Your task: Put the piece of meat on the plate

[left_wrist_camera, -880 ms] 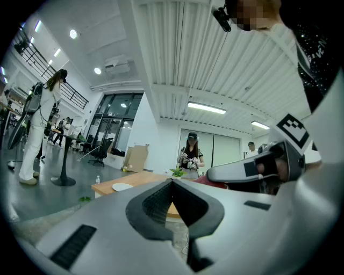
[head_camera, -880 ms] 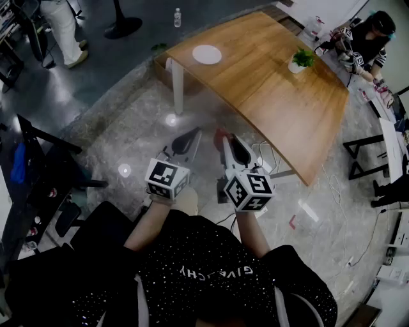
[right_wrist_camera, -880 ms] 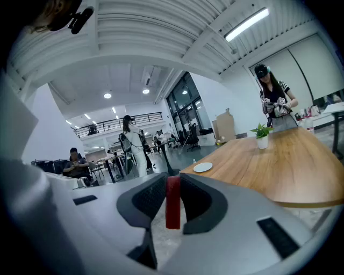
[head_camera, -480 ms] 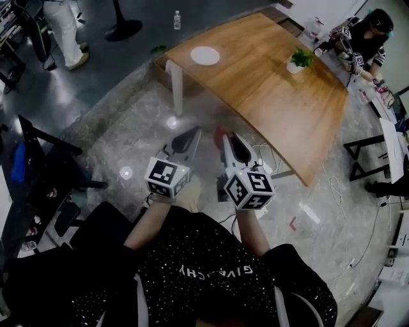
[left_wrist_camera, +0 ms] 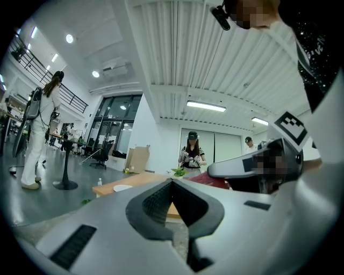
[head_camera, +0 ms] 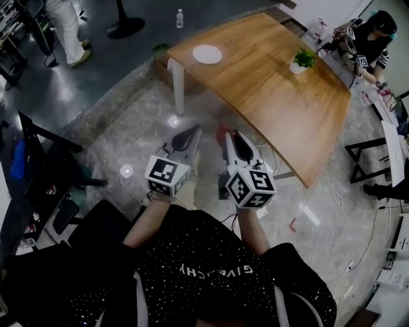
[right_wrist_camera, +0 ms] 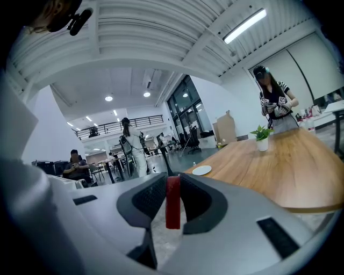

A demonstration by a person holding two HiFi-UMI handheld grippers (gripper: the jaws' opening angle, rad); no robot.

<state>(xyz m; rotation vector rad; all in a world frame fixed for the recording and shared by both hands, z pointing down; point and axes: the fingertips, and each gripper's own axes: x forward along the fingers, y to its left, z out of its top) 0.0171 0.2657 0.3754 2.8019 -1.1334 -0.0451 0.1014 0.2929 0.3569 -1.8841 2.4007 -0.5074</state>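
A white plate (head_camera: 207, 54) lies near the far left end of the wooden table (head_camera: 275, 96). It also shows in the right gripper view, plate (right_wrist_camera: 202, 170), and in the left gripper view, plate (left_wrist_camera: 122, 187). My right gripper (head_camera: 225, 133) is shut on the piece of meat (right_wrist_camera: 173, 201), a flat red slab standing upright between the pads. It hangs over the floor, well short of the table. Beside it my left gripper (head_camera: 192, 132) is shut with nothing in it. The meat (head_camera: 221, 133) peeks out red at the right gripper's tip.
A small potted plant (head_camera: 301, 59) stands on the table's far side. A person (head_camera: 365, 43) works at the far right end. A water bottle (head_camera: 179, 18) stands on the floor beyond the table. Another person (head_camera: 64, 25) walks at top left. A black rack (head_camera: 32, 172) is at left.
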